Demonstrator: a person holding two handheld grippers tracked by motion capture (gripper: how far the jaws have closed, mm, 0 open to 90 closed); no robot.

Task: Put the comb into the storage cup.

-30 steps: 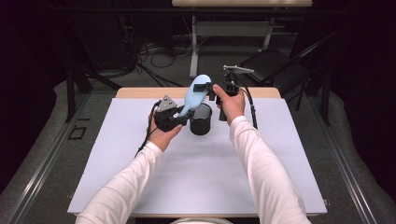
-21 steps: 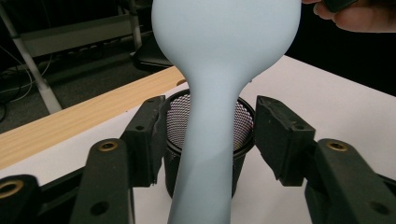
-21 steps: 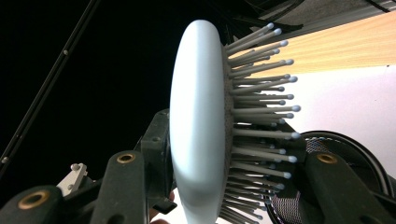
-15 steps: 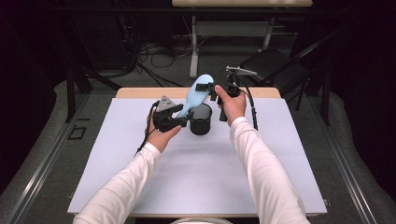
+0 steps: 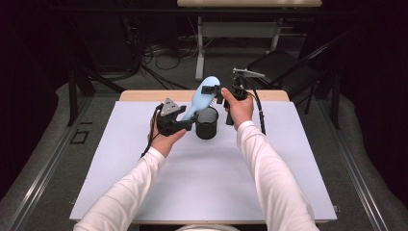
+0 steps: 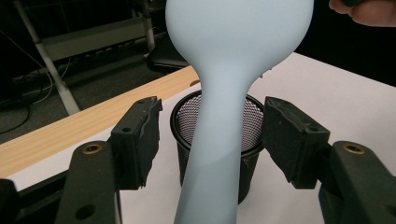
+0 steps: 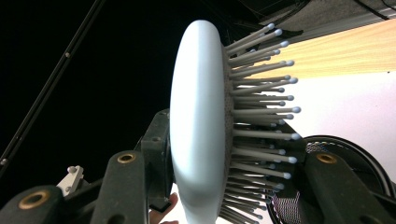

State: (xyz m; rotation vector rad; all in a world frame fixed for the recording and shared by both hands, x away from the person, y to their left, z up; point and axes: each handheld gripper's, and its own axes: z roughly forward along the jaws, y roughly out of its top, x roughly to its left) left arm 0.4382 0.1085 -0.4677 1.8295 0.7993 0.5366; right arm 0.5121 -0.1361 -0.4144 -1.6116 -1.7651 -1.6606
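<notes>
High view: pale blue hairbrush (image 5: pixel 201 95) held tilted above the black mesh cup (image 5: pixel 207 123), head up toward the far side of the white table (image 5: pixel 202 187), handle slanting down to the left. Right gripper (image 5: pixel 215 91) clamped on the brush head; left gripper (image 5: pixel 190 125) at the handle, just left of the cup.

Left gripper view: handle (image 6: pixel 215 154) running up between the two jaws, clear gaps on both sides, pads not touching; jaws just been opening, brush handle between them but let go. Mesh cup (image 6: pixel 212 154) directly behind and below the handle.

Right gripper view: brush head (image 7: pixel 201 130) edge-on, bristles (image 7: pixel 261 116) pointing right, jaws pressed on back and bristle side. Cup rim (image 7: pixel 355 149) at lower right.

Judged step: handover finished, brush now carried by the right alone. Next, probably: left drawn clear, then handle tip lined up over the cup mouth and lowered in, upright enough not to tip the light cup.
</notes>
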